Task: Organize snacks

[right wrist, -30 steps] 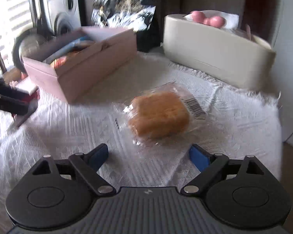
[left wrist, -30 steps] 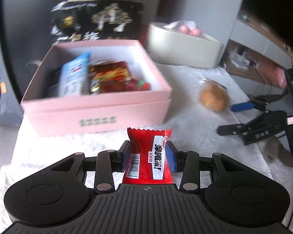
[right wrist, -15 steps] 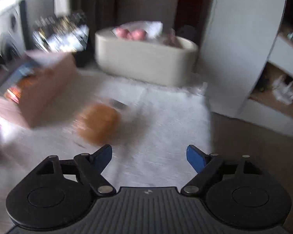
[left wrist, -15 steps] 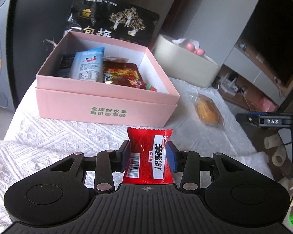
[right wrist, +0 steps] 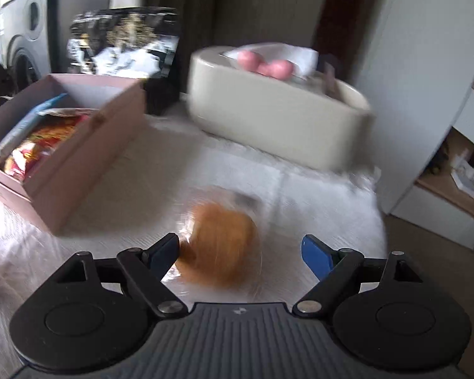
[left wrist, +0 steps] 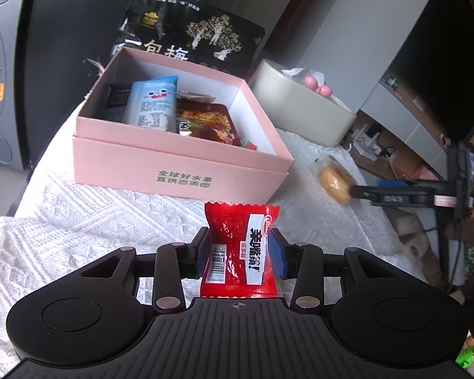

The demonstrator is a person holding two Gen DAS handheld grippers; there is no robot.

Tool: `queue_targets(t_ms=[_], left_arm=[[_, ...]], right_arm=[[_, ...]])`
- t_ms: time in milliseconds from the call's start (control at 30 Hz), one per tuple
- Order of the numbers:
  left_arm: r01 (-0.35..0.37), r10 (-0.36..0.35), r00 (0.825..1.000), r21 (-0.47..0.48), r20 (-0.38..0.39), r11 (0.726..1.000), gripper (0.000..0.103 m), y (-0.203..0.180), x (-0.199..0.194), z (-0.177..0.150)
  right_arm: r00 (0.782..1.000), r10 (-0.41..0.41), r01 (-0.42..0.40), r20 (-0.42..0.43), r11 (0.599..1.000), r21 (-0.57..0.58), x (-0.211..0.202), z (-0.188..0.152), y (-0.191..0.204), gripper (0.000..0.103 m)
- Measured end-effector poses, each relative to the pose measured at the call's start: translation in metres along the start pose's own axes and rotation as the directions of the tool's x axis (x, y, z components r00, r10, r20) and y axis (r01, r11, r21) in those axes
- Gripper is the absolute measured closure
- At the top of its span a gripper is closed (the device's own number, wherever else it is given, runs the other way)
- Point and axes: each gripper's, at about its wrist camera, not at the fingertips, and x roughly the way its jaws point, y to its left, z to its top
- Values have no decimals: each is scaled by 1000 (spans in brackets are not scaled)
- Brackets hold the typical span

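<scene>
Clamped left gripper [left wrist: 239, 249] holds red packet [left wrist: 237, 240] before pink box [left wrist: 180, 170].

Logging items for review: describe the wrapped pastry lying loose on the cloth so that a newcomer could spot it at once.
Start at the pink box on the white cloth. Between it and the beige oval container lies the pastry, just ahead of the open right hand-held gripper. It alone is golden-brown in clear wrap, outside the box.

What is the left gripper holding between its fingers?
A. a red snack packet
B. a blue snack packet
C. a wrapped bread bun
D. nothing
A: the left gripper has its fingers pressed on both sides of the red snack packet.
</scene>
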Motion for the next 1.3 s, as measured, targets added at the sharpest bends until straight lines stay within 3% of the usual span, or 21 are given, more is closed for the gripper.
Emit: queue_targets(t_ms=[67, 200, 333, 500, 567, 700, 833, 900, 1000, 1133, 1200, 1300], left_arm=[[-2, 2, 1000, 10, -7, 1000, 58, -2, 5, 0], [-27, 28, 999, 39, -18, 999, 57, -8, 13, 0], [-56, 59, 998, 117, -23, 992, 56, -21, 10, -3], [-64, 70, 997, 243, -19, 968, 51, -36, 6, -10], [-70, 82, 996, 275, -34, 959, 48, -39, 11, -13], [-90, 113, 992, 315, -55, 945, 35, -41, 23, -16], [-95, 123, 990, 318, -70, 943, 36, -40, 30, -18], [-96, 126, 990, 328, -70, 940, 36, -41, 29, -19], [-94, 123, 990, 336, -67, 937, 37, -40, 29, -20], [-100, 129, 990, 338, -65, 936, 36, -41, 29, -19], [-100, 130, 989, 344, -66, 934, 37, -41, 29, -20], [-90, 119, 991, 334, -66, 938, 37, -39, 29, -19]], right_arm=[[1000, 7, -7, 8, 1000, 26, -7, -9, -20, 18], [988, 140, -146, 64, 984, 106, -21, -10, -47, 18], [971, 206, -211, 125, 977, 25, -11, 8, -43, 18], [971, 228, -232, 72, 971, 55, 23, 26, -31, 18], [974, 228, -226, -6, 968, 107, 32, 25, -25, 18], [935, 353, -351, -25, 933, 77, 15, 14, -9, 18], [962, 267, -265, 53, 963, -44, -9, 10, 1, 18], [973, 218, -215, 76, 976, -41, -9, 12, -2, 18], [974, 220, -224, 51, 970, 95, 3, 12, -17, 18], [965, 260, -261, 46, 919, 294, 19, 6, -19, 18], [955, 291, -296, 59, 923, 245, 24, 8, -7, 18], [976, 196, -200, 93, 979, 45, 29, 13, 13, 18]])
